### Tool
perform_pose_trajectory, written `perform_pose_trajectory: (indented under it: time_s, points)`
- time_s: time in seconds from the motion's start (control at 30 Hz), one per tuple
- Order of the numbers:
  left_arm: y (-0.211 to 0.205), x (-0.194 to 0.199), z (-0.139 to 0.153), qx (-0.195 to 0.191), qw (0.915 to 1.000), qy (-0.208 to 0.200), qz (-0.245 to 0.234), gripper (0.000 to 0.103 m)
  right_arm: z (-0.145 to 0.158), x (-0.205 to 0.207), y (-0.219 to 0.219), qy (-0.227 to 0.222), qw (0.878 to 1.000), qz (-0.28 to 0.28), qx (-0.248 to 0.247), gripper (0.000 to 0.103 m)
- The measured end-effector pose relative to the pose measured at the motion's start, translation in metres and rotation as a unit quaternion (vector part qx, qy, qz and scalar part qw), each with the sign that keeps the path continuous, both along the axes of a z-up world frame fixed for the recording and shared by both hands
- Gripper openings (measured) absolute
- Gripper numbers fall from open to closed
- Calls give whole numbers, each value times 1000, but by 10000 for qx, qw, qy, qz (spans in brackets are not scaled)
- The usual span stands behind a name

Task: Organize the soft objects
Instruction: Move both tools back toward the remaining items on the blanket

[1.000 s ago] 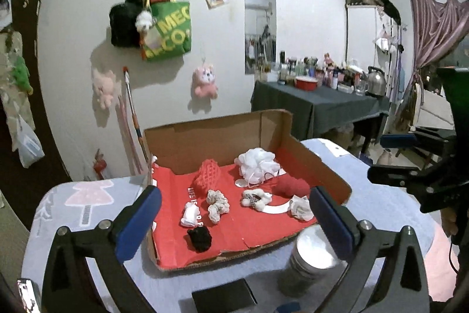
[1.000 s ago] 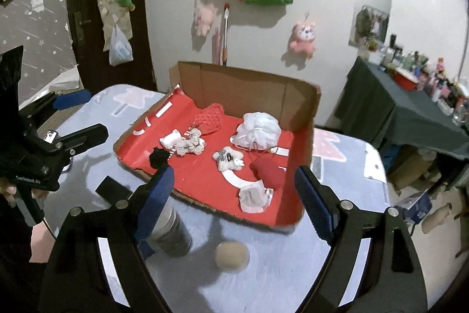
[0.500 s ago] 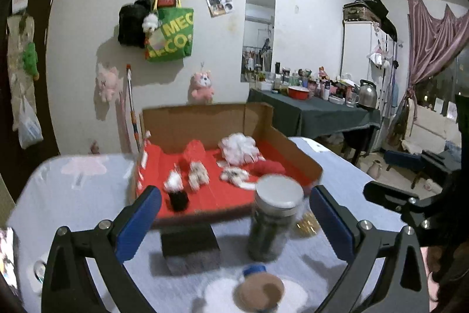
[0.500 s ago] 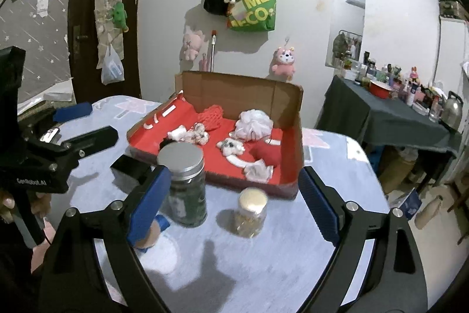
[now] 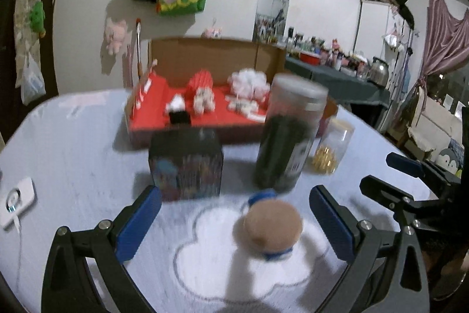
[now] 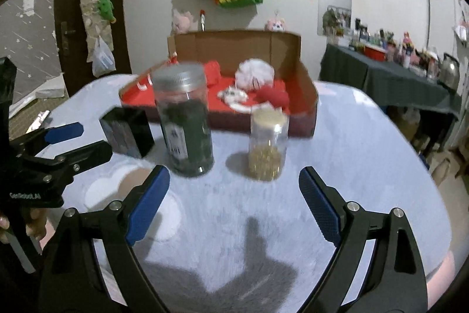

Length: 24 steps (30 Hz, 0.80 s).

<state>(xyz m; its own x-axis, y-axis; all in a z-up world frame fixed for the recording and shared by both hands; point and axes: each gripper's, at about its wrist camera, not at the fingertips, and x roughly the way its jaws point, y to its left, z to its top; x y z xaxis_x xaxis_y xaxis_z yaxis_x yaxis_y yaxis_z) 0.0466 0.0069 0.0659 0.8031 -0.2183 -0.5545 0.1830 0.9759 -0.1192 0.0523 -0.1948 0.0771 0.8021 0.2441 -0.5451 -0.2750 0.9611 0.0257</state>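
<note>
A round table (image 6: 351, 154) under a pale blue cloth carries everything. At its far side lies an open cardboard box (image 6: 234, 49) with a red floor, back flap upright; inside it sit the soft objects: a white puff (image 6: 255, 74), a red knitted piece (image 5: 200, 81), a dark red pad (image 6: 274, 97) and several small white scrunchies (image 5: 203, 103), blurred. All lie well beyond both grippers, with the jars between.

In front of the box stand a tall jar with a metal lid (image 6: 183, 119), a dark printed carton (image 5: 186, 163) to its left, and a smaller clear jar holding gold pieces (image 6: 268, 145) to its right.

The left gripper (image 5: 234, 228) stands wide apart and empty; a small bottle with a tan cap (image 5: 271, 226) sits on the cloth between its blue pads, touching neither.

The right gripper (image 6: 234, 204) is likewise spread wide, holding nothing, only bare cloth between its fingers.
</note>
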Motion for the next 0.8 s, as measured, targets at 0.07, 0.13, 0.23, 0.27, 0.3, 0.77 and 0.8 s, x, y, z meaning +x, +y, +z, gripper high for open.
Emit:
perform_pose_trajectory:
  time_s: [0.07, 0.13, 0.23, 0.27, 0.3, 0.77, 0.8]
  points:
    - [1, 1, -10, -7, 9999, 156, 6, 103, -11, 3, 0, 139, 9999, -11, 6, 91]
    - [1, 2, -18, 12, 9996, 272, -7, 103, -19, 5, 0, 246, 9997, -32, 19, 91]
    - [1, 2, -26, 30, 9993, 363, -27, 103, -25, 9, 0, 352, 9994, -38, 32, 91]
    - [1, 3, -27, 28, 9992, 401, -47, 103, -26, 10, 0, 361, 9993, -43, 19, 91]
    - [0, 3, -29, 24, 9990, 441, -73, 103, -27, 10, 0, 363, 9993, -50, -2, 91]
    - [-21, 21, -39, 301, 9951, 845, -428, 103, -37, 18, -15, 556, 9982, -207, 2, 91]
    - [-17, 21, -38, 317, 9952, 851, -364, 103, -37, 19, -16, 580, 9981, -205, 28, 91]
